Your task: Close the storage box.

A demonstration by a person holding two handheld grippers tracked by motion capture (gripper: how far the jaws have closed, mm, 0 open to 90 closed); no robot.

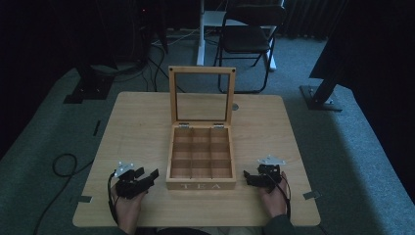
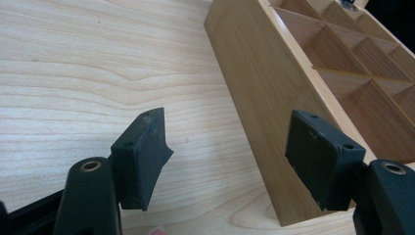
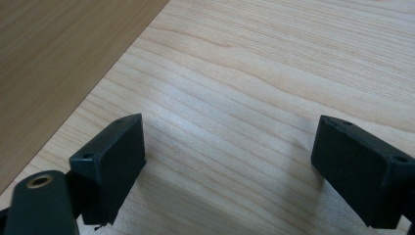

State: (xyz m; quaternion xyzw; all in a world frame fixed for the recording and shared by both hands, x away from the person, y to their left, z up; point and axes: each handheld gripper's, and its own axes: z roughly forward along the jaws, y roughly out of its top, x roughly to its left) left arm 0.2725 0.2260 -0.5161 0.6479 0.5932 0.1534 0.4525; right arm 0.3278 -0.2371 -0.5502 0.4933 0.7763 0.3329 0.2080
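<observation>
An open, glass-lidded wooden tea box (image 1: 200,157) sits on the pale wooden bench (image 1: 142,127). The left claw (image 1: 147,177) and right claw (image 1: 250,177) flank it, both spread and empty.

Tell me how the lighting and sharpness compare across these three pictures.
High view: dim, dark surroundings, soft detail on the open wooden tea box and light wooden table. Left gripper view: bright, even light, wood grain crisp, the black left gripper close to the camera and slightly soft. Right gripper view: bright, a pale sheen on the table between the jaws of the black right gripper.
</observation>
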